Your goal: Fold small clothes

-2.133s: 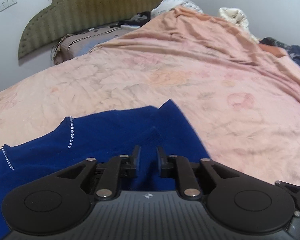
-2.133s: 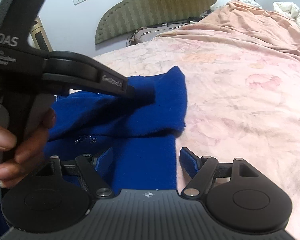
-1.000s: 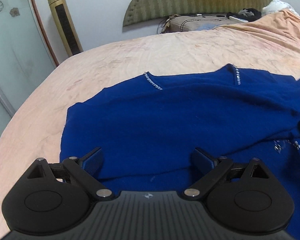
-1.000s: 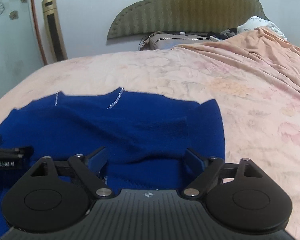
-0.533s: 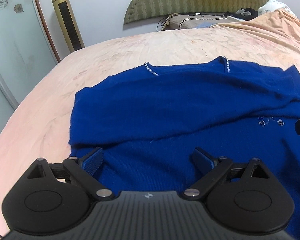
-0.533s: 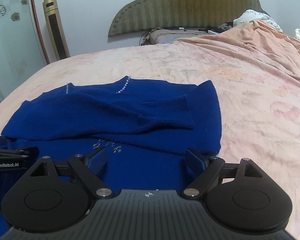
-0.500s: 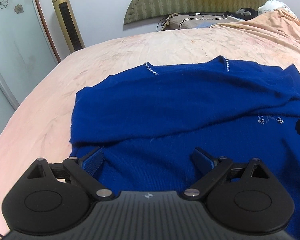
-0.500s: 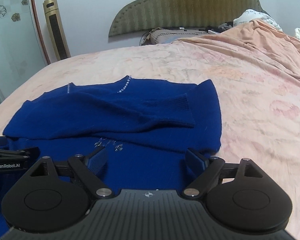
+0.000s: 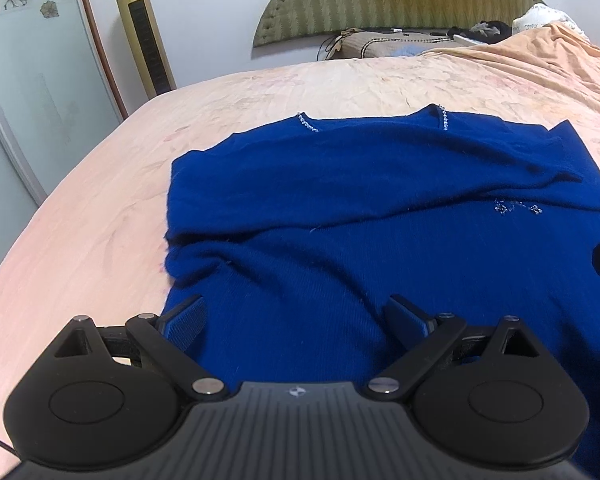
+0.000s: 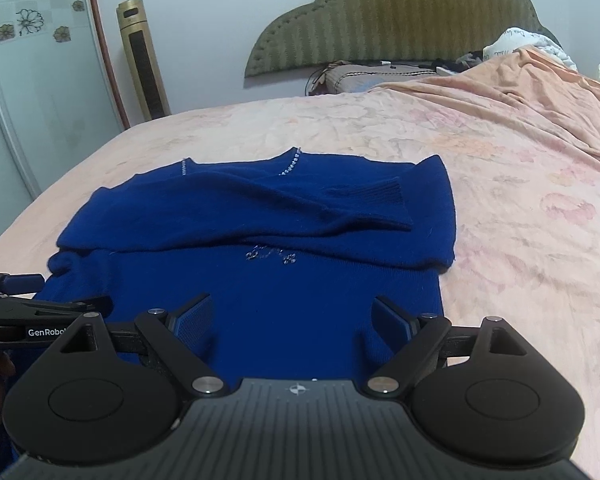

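Note:
A dark blue knit sweater lies flat on the pink bedspread, with both sleeves folded across its chest. It has rhinestone trim at the neckline and a small sparkly motif on the front. The ribbed cuff of the top sleeve lies near the right side. My left gripper is open and empty above the sweater's lower left part. My right gripper is open and empty above its lower right part. The left gripper also shows at the left edge of the right wrist view.
The green padded headboard and a pillow are at the far end of the bed. A rumpled peach quilt covers the right side. A gold tower fan and a glass door stand to the left.
Two seconds ago my left gripper was shut on the sleeve; it has let go and opened. Both grippers have drawn back toward the sweater's hem, so the whole sweater now shows.

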A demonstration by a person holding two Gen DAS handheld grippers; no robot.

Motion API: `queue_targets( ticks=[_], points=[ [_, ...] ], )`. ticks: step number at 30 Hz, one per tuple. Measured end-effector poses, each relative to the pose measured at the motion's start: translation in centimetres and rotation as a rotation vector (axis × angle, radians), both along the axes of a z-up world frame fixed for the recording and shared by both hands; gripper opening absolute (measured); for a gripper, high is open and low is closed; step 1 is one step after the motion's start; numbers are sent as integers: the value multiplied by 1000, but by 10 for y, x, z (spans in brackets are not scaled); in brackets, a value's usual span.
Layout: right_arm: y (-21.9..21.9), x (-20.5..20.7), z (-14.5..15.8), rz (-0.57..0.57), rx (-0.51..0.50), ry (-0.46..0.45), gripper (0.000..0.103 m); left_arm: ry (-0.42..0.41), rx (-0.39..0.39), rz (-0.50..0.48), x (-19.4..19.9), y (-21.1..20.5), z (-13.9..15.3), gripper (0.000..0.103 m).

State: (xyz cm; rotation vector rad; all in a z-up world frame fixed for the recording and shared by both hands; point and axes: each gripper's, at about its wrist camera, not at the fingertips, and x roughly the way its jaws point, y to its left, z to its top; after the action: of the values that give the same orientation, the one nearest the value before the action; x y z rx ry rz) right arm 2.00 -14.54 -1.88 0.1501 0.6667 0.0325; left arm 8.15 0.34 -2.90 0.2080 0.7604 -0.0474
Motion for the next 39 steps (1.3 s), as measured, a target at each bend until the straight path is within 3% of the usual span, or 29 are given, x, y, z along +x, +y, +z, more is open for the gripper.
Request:
queue_targets(
  ticks=[17, 21, 26, 29, 33, 37, 39],
  points=[
    [-2, -68, 2, 11, -24, -4, 88, -6, -21, 8, -58, 38, 14, 97],
    [-8, -87, -3, 4, -33, 8, 88, 17, -70, 27, -74, 70, 16, 97],
    [-16, -104, -13, -8, -15, 40, 84, 67, -195, 32, -90, 110, 17, 97],
    [-23, -114, -20, -12, 9, 65, 83, 93, -215, 14, -96, 121, 10, 97],
    [-29, -126, -26, -11, 54, 81, 82, 116, -164, 49, -97, 116, -1, 96],
    [-23, -127, -26, -10, 30, 80, 82, 27, -15, 102, -102, 91, 4, 97],
    [-20, -126, -26, -1, 26, 84, 82, 2, 22, 106, -102, 82, 6, 97]
  ],
)
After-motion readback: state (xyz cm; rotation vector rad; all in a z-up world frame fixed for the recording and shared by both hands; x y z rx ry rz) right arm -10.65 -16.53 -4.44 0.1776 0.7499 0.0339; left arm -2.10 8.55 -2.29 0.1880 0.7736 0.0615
